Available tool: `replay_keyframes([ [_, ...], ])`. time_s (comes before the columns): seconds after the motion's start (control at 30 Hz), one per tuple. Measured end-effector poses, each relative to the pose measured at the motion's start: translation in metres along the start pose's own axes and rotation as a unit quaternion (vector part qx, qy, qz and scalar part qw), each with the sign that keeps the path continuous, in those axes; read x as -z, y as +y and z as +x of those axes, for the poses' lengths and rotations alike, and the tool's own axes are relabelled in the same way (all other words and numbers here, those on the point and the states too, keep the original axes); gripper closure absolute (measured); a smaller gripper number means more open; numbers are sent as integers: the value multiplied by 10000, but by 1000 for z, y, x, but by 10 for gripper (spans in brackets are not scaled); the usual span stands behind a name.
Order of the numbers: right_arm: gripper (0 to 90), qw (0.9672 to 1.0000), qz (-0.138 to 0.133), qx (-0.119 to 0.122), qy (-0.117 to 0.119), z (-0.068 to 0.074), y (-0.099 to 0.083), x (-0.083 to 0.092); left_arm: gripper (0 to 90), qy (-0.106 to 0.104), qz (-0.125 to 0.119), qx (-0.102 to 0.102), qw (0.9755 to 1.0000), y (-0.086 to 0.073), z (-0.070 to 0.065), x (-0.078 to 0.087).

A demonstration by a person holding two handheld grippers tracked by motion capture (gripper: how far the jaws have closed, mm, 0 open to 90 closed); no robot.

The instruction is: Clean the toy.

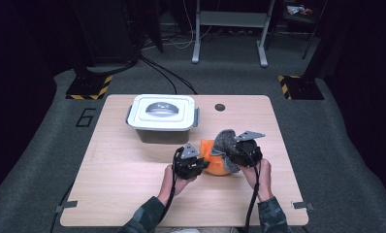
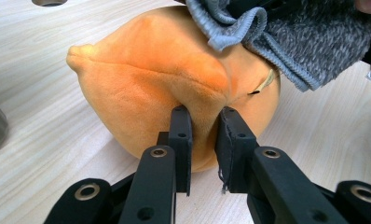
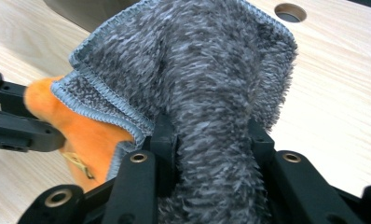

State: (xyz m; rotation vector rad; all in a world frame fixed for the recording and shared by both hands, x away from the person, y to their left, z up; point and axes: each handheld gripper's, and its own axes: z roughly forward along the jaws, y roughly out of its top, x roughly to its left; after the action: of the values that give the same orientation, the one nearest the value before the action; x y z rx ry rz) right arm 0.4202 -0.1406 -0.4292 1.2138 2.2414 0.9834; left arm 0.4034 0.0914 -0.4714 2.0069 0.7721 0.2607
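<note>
High view: a person sits at a light wooden table with a gripper in each hand, both brought together over an orange plush toy lying on the tabletop a little in front of a grey storage box with a white lid. The left gripper comes at the toy from its left side, and from the left gripper view its two black jaws are pressed in on a fold of the orange plush, pinching it where the soft surface bulges between the pads. The right gripper sits just beside it on the other side of the toy, its jaws clamped on a bunched grey fuzzy cloth with a stitched pale edge. That cloth drapes over the top of the toy, touching it, and rises in a hump above the gripper.
</note>
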Motion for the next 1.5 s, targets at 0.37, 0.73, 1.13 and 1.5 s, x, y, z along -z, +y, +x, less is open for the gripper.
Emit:
replay_keyframes([
  [0.37, 641, 9991, 76, -378, -158, -18, -15, -1, 767, 17, -2, 20, 10000, -1, 1, 0],
  [0.73, 639, 9963, 375, -722, -259, -36, -30, -14, 766, 7, 3, 34, 10000, -1, 2, -1],
  [1.13, 639, 9913, 873, -911, -375, -45, -49, -41, 765, 39, 3, 66, 10000, -3, 4, 0],
  [1.5, 650, 9943, 300, -837, -582, -44, -34, 1, 759, 88, -28, 84, 9999, -3, 5, 0],
])
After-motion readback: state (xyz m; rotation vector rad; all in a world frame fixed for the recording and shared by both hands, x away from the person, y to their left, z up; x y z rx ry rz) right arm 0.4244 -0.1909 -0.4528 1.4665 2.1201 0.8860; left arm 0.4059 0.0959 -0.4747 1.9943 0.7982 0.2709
